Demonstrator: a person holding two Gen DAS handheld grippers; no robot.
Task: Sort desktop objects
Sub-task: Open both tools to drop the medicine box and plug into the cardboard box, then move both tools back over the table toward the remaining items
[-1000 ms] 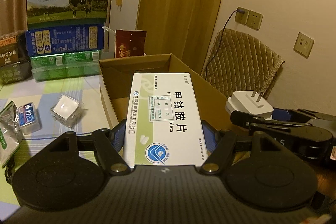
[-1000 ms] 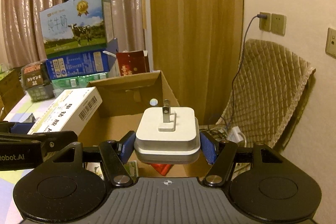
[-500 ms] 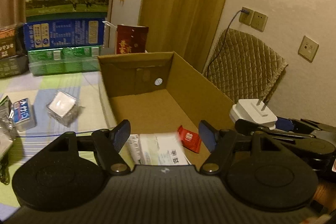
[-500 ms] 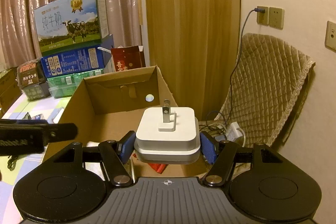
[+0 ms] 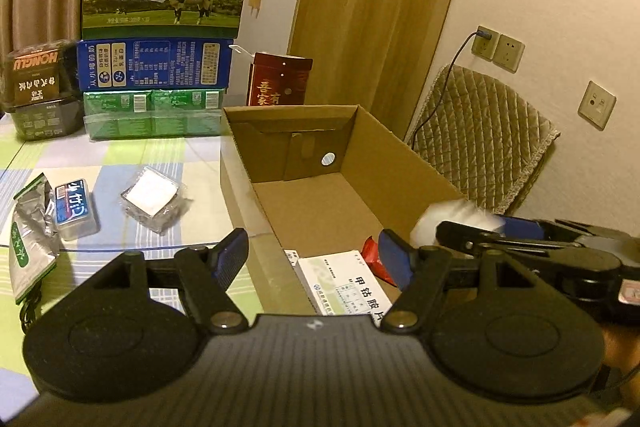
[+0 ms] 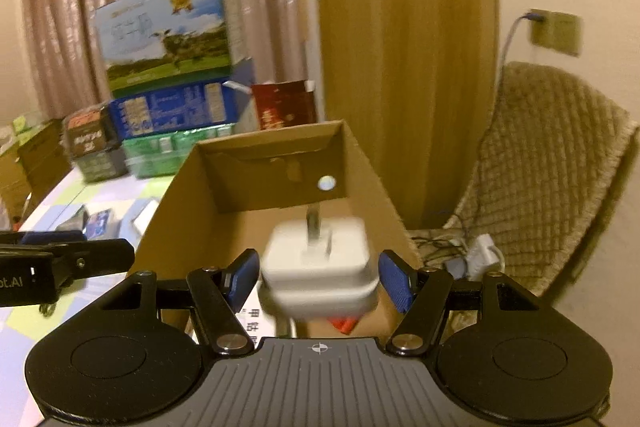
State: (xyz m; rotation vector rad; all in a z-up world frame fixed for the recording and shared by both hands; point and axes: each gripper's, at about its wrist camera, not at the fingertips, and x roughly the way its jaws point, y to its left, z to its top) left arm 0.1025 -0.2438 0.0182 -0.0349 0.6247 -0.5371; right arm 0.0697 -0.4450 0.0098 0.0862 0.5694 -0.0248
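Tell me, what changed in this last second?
The left gripper let go of the medicine box, now lying in the cardboard box. The right gripper opened, and the white charger is dropping, blurred. Items on the table stayed put.

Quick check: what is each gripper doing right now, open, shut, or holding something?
Left gripper: open, empty; the medicine box lies in the carton.
Right gripper: open; the blurred white charger sits loose between its pads.

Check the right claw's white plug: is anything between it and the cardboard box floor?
Nothing visible blocks it. The white plug, blurred, sits between the open right claw pads above the cardboard box; the medicine box and red packet lie nearer.
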